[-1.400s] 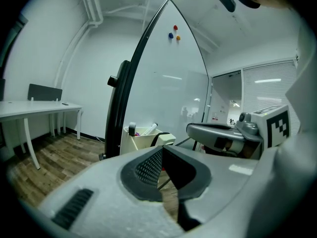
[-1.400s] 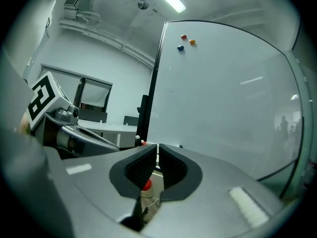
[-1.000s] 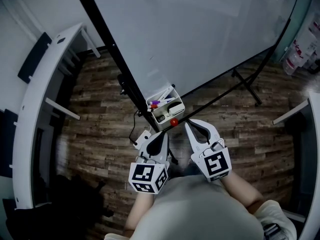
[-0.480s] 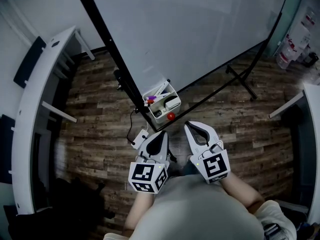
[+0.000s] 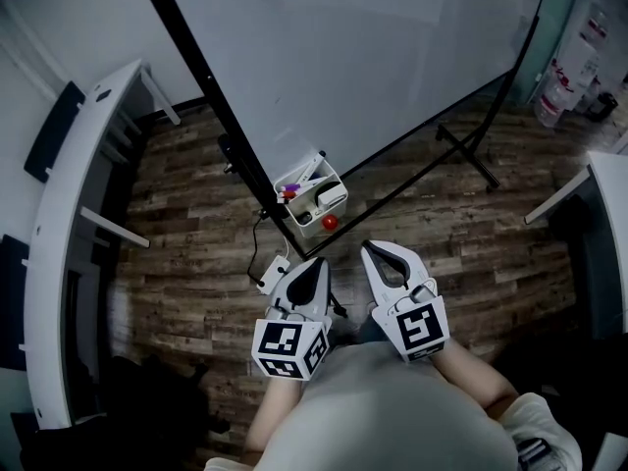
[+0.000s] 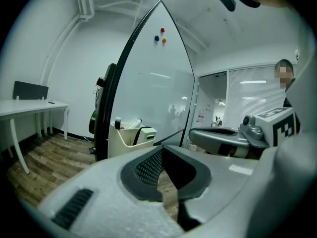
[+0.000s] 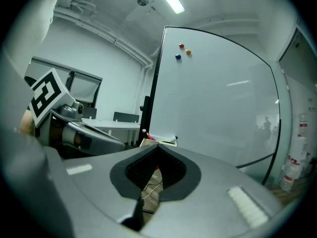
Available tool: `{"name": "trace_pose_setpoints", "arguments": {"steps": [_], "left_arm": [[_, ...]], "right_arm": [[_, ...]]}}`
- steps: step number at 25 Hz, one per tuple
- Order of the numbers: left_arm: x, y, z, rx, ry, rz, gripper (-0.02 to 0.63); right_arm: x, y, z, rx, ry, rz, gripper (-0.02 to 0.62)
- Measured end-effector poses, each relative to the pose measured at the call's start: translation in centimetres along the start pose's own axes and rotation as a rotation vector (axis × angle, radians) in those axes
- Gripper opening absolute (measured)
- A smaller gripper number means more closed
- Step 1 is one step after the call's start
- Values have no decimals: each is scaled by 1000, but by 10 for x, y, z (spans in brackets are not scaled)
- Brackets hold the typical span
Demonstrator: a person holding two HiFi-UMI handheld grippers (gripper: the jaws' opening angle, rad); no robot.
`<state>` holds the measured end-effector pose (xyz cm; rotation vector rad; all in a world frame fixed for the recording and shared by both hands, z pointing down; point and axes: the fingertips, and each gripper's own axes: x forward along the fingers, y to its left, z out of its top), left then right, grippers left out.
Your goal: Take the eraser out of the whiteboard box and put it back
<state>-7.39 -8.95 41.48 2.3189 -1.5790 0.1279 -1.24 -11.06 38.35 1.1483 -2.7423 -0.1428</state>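
Note:
The white whiteboard box (image 5: 297,210) hangs at the whiteboard's lower edge, with markers and the white eraser (image 5: 329,196) inside. A red ball (image 5: 330,223) sits at its front. My left gripper (image 5: 319,263) and right gripper (image 5: 371,250) hover side by side short of the box, both shut with nothing between the jaws. In the left gripper view the box (image 6: 121,142) and eraser (image 6: 147,133) lie ahead to the left of the shut left gripper (image 6: 162,148). The right gripper view shows the box (image 7: 159,142) just past the shut tips of the right gripper (image 7: 158,147).
The whiteboard (image 5: 373,57) leans on a black stand with a leg (image 5: 471,155) on the wood floor. A white desk (image 5: 69,214) curves along the left. A cable and white plug block (image 5: 273,269) lie below the box. Bottles (image 5: 554,101) stand far right.
In the head view the box has slid up and to the left, a little farther from both grippers. The grippers stay side by side and shut.

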Motion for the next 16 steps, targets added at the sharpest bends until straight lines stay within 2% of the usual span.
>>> {"name": "trace_pose_setpoints", "arguments": {"steps": [9, 16], "left_arm": [[-3, -8, -1, 3, -11, -1, 1], [-3, -11, -2, 2, -11, 3, 0]], "right_arm": [[-9, -2, 2, -6, -14, -11, 5], [-13, -4, -3, 51, 16, -19, 5]]}}
